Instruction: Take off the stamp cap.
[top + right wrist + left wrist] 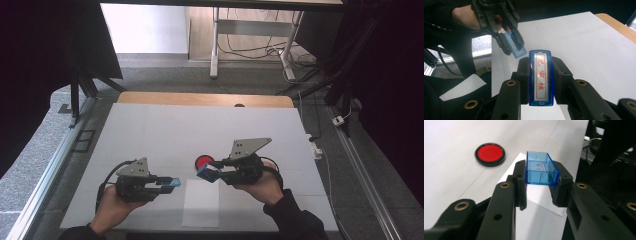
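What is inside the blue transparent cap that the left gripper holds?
The blue cap in the left gripper looks empty: through its open side only clear blue walls and faint red marks on its floor show. The parts between the pads are covered.

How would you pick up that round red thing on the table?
The round red thing lies flat on the white table, low and disc-shaped, red inside a black rim. Probably best to come straight down from above and pinch the black rim on two opposite sides. Both tools are busy now, so one would have to let go first.
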`<state>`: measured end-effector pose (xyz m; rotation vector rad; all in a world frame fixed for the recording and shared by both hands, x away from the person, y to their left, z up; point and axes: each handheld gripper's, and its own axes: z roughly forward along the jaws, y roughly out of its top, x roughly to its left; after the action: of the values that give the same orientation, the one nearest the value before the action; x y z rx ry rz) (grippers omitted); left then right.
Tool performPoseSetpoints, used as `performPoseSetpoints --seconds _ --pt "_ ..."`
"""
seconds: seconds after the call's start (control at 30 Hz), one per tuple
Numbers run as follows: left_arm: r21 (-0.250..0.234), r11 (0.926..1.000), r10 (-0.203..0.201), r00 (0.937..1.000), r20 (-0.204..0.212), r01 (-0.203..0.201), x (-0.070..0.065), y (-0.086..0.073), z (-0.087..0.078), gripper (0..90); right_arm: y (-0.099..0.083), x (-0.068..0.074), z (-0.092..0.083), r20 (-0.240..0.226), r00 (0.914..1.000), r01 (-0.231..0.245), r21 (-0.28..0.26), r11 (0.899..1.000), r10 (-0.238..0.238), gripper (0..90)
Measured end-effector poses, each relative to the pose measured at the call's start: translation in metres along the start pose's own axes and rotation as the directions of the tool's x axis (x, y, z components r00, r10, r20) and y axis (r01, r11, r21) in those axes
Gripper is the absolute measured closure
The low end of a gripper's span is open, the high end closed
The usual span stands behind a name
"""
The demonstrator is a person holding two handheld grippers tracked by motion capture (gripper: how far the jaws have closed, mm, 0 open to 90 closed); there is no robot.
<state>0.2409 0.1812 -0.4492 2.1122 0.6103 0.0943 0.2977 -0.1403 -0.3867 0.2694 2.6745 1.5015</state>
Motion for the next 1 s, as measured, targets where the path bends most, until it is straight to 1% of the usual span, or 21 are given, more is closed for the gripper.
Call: performPoseSetpoints --seconds 0.03,0.1,0.13,0.17,0.23,0.33,0.47,0.6,0.67,0.73,0.83,0.93,0.97,1.0 --pt "0.001 1.0 -0.005 0.9999 -0.014 0.005 -0.001 -0.002 -0.002 68.6 0.0 0.0 0.0 0.001 1.0 -0.001 0.0 1.0 0.001 71.7" --pt "-0.003 0.9997 -0.025 0.9995 -0.02 0.025 -0.001 -0.007 -0.007 68.6 0.0 0.0 0.0 0.001 1.0 -0.003 0.002 1.0 0.003 71.7" --pt "-0.007 0.9994 -0.033 0.999 -0.029 0.033 -0.001 -0.009 -0.01 68.6 0.0 0.0 0.001 0.001 1.0 -0.004 0.002 1.0 0.004 71.6" --pt "-0.011 0.9989 -0.046 0.9982 -0.038 0.045 -0.001 -0.012 -0.012 68.6 0.0 0.0 0.001 0.003 1.0 -0.005 0.003 1.0 0.005 71.7" --pt "-0.016 0.9974 -0.071 0.9965 -0.043 0.071 0.0 -0.017 -0.018 68.6 0.0 0.0 0.001 0.01 0.9999 -0.005 0.01 1.0 0.005 71.7" --pt "-0.027 0.9945 -0.102 0.9935 -0.05 0.101 -0.001 -0.024 -0.026 68.6 0.0 0.0 0.001 0.02 0.9998 -0.005 0.011 1.0 0.004 71.6" --pt "-0.035 0.9903 -0.137 0.9883 -0.068 0.135 -0.002 -0.034 -0.035 68.5 0.0 -0.001 0.001 0.033 0.9993 -0.017 0.008 1.0 0.017 71.6" --pt "-0.018 0.9884 -0.152 0.9828 -0.106 0.151 -0.004 -0.044 -0.041 68.5 0.0 -0.002 0.001 0.04 0.999 -0.021 0.009 1.0 0.02 71.7" --pt "-0.013 0.9862 -0.165 0.9766 -0.138 0.165 -0.005 -0.048 -0.045 68.3 0.0 -0.002 0.001 0.041 0.999 -0.018 0.011 1.0 0.017 71.6" --pt "-0.013 0.9855 -0.169 0.9737 -0.152 0.169 -0.006 -0.053 -0.049 68.4 0.001 -0.002 0.001 0.046 0.9988 -0.015 0.011 1.0 0.014 71.6" --pt "-0.02 0.9805 -0.196 0.9638 -0.181 0.196 -0.007 -0.06 -0.056 68.4 0.001 -0.002 0.0 0.055 0.9984 -0.011 0.013 1.0 0.01 71.6" --pt "-0.017 0.9794 -0.2 0.9524 -0.23 0.201 -0.008 -0.066 -0.061 68.4 0.001 -0.002 0.0 0.066 0.9978 -0.003 0.018 1.0 0.002 71.6" --pt "-0.015 0.9781 -0.205 0.9476 -0.245 0.207 -0.009 -0.068 -0.062 68.4 0.0 -0.002 0.0 0.071 0.9974 0.001 0.019 1.0 -0.003 71.6" --pt "-0.016 0.9777 -0.207 0.9444 -0.256 0.21 -0.009 -0.069 -0.063 68.4 0.0 -0.002 0.0 0.075 0.9972 0.003 0.019 1.0 -0.005 71.6"
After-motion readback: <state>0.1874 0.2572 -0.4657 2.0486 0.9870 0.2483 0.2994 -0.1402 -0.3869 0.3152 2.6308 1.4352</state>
